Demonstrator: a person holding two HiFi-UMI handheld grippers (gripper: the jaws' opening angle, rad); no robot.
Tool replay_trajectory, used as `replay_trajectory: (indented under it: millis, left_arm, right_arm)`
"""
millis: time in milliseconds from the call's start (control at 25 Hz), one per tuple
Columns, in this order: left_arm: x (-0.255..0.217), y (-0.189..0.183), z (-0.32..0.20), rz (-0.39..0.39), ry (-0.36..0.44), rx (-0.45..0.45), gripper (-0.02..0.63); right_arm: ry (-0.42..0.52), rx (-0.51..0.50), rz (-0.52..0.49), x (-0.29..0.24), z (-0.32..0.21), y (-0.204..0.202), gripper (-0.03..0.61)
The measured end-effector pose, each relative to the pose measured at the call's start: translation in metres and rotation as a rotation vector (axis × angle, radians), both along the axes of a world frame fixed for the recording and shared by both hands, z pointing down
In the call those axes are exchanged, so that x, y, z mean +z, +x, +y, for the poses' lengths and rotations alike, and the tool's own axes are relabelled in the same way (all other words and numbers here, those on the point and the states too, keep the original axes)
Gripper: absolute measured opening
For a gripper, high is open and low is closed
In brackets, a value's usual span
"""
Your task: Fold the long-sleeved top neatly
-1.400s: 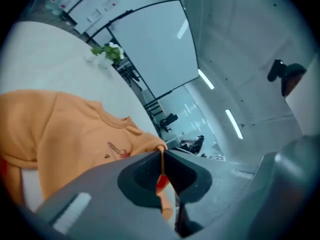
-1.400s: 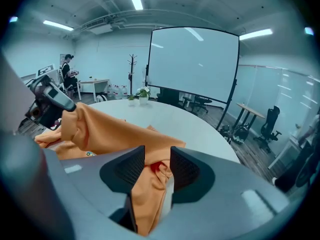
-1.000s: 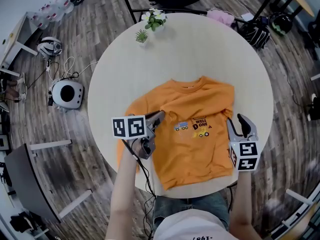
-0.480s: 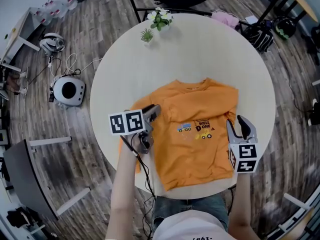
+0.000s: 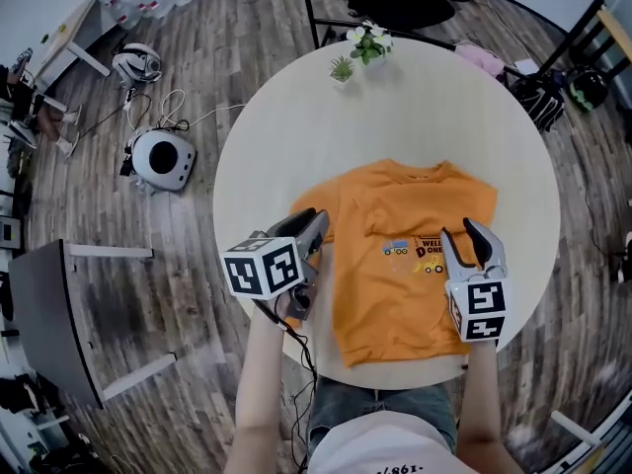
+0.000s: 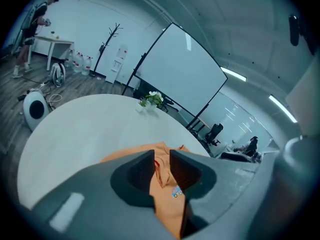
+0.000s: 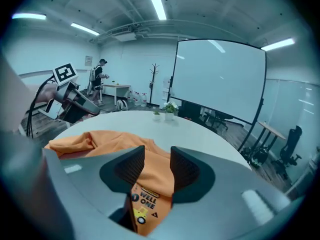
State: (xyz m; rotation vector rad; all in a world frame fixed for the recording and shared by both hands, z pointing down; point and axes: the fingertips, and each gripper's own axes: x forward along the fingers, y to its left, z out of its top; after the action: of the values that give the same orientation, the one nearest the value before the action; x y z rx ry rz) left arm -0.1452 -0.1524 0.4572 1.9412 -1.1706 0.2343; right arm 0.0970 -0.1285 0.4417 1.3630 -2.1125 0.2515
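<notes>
Head view: orange long-sleeved top (image 5: 390, 294) lies front-up on the round pale table (image 5: 296, 136), covering the table from its centre to the 6 o'clock rim.
Top orientation: collar toward 12 o'clock, hem close to the near rim.
Print: small trucks and "WELL DONE" on the chest, toward the 3 o'clock side of the top.
Top, 9 o'clock side: cloth is bunched and raised there; can't tell how the sleeve lies.
Left gripper (image 5: 314, 227): over the top's 9 o'clock edge, jaws pointing to about 1 o'clock.
Left fingers: narrow gap; collar and orange cloth show through it, and I can't tell if they touch the cloth.
Right gripper (image 5: 472, 243): at the top's 3 o'clock edge, jaws pointing to 12 o'clock.
Right fingers: apart, a wider gap than the left; the print shows through it.
Plants: flowering pot (image 5: 367, 39) and small green pot (image 5: 341, 68) at the table's 12 o'clock rim, well apart from the top.
Floor: round white device (image 5: 161, 158) with cables, at 9 o'clock off the table.
Background: person (image 7: 100, 76) standing at a far desk.
</notes>
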Motion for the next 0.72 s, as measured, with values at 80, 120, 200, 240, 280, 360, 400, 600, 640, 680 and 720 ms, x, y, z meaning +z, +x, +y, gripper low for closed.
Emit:
replay_trajectory:
  millis: [80,120,200,240,280,360,400,600,640,680,720]
  left_arm:
    - [-0.008,-0.014,0.013,0.005,0.018,-0.033,0.089]
    - [-0.011,-0.022,0.021,0.002,0.027,-0.049,0.086]
    - [-0.015,-0.039,0.036,-0.021,0.045,-0.078,0.080]
    - [-0.016,-0.049,0.043,-0.036,0.051,-0.093,0.078]
    - [-0.017,-0.058,0.051,-0.050,0.056,-0.108,0.077]
    - [-0.019,-0.074,0.065,-0.071,0.061,-0.131,0.071]
    - [-0.019,-0.081,0.072,-0.078,0.063,-0.140,0.071]
    - [-0.018,-0.108,0.100,-0.085,0.068,-0.205,0.067]
    - [-0.018,-0.112,0.105,-0.088,0.069,-0.217,0.067]
    - [-0.017,-0.116,0.110,-0.093,0.069,-0.227,0.067]
    - [-0.017,-0.120,0.116,-0.100,0.069,-0.238,0.067]
  right_arm:
    - [0.009,-0.056,-0.005,-0.005,0.001,-0.029,0.189]
    - [0.011,-0.084,-0.008,-0.007,0.003,-0.044,0.189]
    - [0.016,-0.137,-0.021,-0.011,0.008,-0.076,0.189]
    - [0.018,-0.162,-0.028,-0.013,0.012,-0.092,0.189]
    - [0.019,-0.187,-0.032,-0.014,0.017,-0.107,0.189]
    - [0.017,-0.231,-0.039,-0.015,0.027,-0.134,0.190]
    - [0.014,-0.252,-0.041,-0.015,0.032,-0.146,0.190]
    - [0.003,-0.350,-0.044,-0.011,0.054,-0.193,0.190]
    - [0.001,-0.369,-0.042,-0.010,0.058,-0.200,0.190]
    - [0.001,-0.388,-0.041,-0.010,0.062,-0.206,0.190]
    - [0.001,-0.408,-0.042,-0.010,0.066,-0.212,0.189]
